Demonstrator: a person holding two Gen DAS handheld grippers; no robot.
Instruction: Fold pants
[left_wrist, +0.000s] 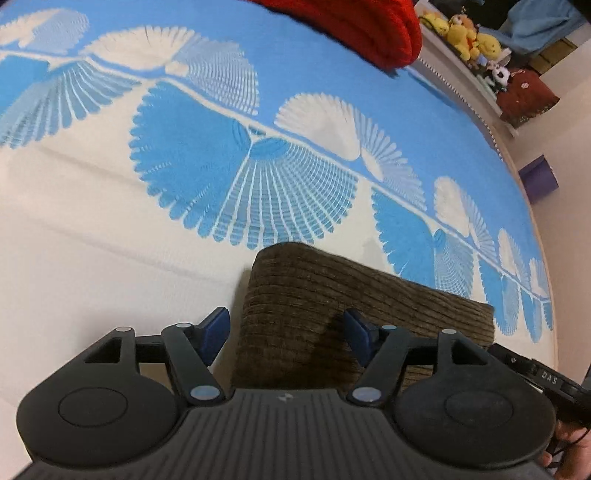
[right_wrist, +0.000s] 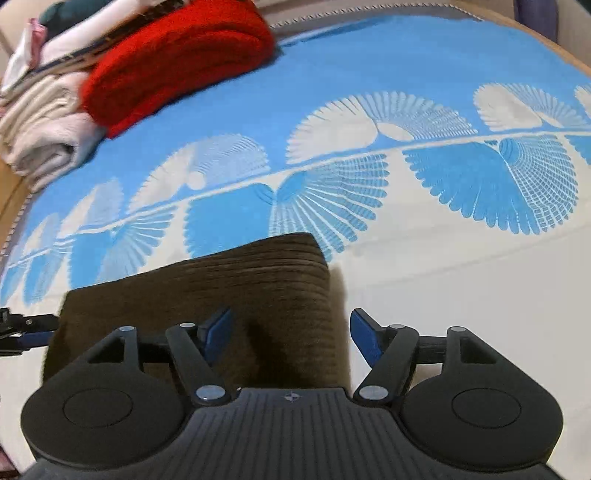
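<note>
On the blue and white bedspread (left_wrist: 110, 240) the brown corduroy pants (left_wrist: 332, 306) lie as a thick folded packet, near the front edge of the bed and well apart from the other laundry.

At the left side, the left gripper (left_wrist: 284, 332) hangs over the left end of the packet. Its jaws are spread apart and grasp nothing. One blue pad (left_wrist: 214, 332) is outside the left edge of the cloth, over the white sheet, and the other is above the cloth. If these jaws close now, I think they may catch only the top layers, and then the stack would open like a book when it is lifted. It is also possible that the outer finger pinches the bedspread together with the pants.

At the right side, the right gripper (right_wrist: 291, 336) stands in the same way over the right end of the pants (right_wrist: 229, 291), released and empty, with one pad over the cloth and one pad (right_wrist: 364, 339) over the sheet beyond the edge. The same danger is here. Also, if one hand pulls sooner than the other, the packet could twist and the layers could slide, because corduroy is heavy and the fold looks thick.

Further back, the red folded cloth (right_wrist: 177, 62) and the pale stack of laundry (right_wrist: 44, 122) are far enough, so I expect no collision with them.
</note>
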